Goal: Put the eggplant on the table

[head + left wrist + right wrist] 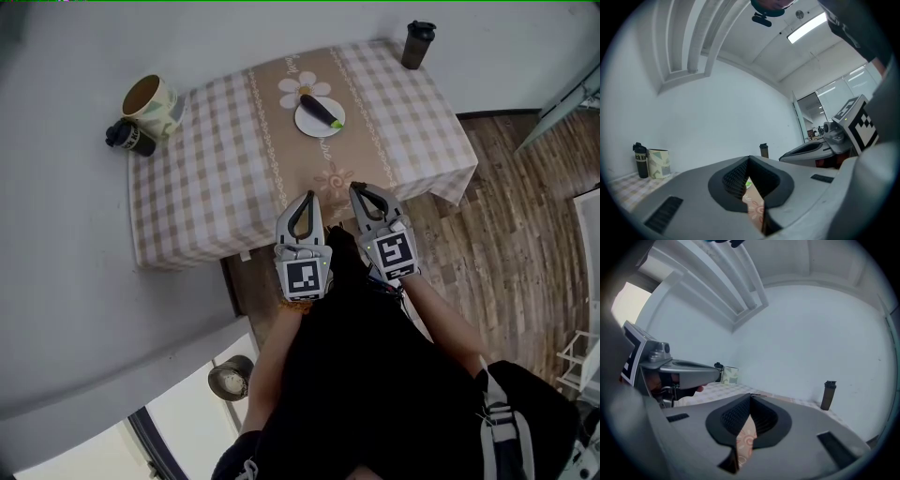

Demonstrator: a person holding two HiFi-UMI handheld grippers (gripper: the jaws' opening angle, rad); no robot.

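— Left gripper (308, 199), right gripper (357, 188): state?
— Both pressed together, empty; held level, side by side at the table's (187, 206) near edge.
— Eggplant (322, 111)?
— On plate (307, 124), straight ahead, well apart. Long axis diagonal, green stem rightward. Neither hand clearly nearer.

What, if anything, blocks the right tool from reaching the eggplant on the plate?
Probably yes: only bare tablecloth lies between the right tool and the eggplant on its plate. The tool is shut and must open first.
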